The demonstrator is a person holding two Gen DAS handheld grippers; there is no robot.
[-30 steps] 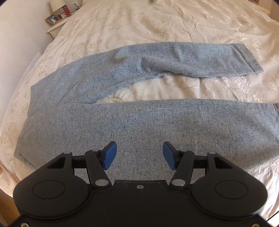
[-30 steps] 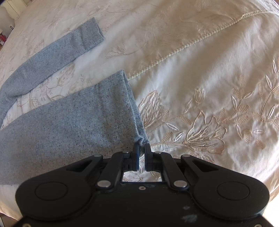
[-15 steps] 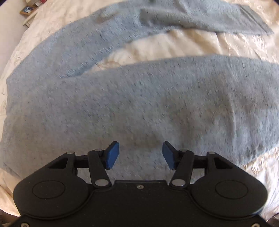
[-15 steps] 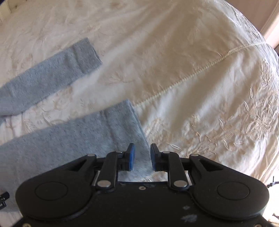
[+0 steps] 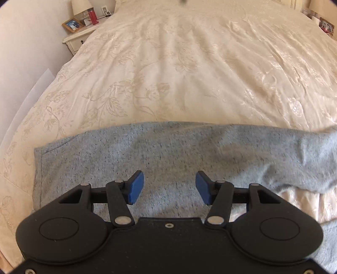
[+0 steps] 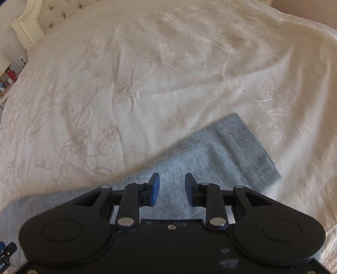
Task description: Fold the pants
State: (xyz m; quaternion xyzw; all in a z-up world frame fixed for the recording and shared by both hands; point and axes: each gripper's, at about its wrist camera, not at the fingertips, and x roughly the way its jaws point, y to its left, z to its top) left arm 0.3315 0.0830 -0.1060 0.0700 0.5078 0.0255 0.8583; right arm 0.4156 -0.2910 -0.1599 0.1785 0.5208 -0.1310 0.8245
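Pants [image 5: 168, 151] now doubled lengthwise, bedspread [image 5: 179, 73] beyond their edge.

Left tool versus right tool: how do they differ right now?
The left tool has its jaws spread wide; the right tool is open too, but narrower. The left one sits over the pants near the waist end with its seam, the right one over a leg near the cuff. Both are empty, holding no fabric, above the cream bedspread.

Home bedroom: embroidered cream bedspread [image 5: 189, 73] spreads ahead of both grippers; nightstand [image 5: 79, 40] with lamp [image 5: 80, 6] and framed photo [image 5: 72, 24] far-left; tufted headboard [image 6: 52, 12].
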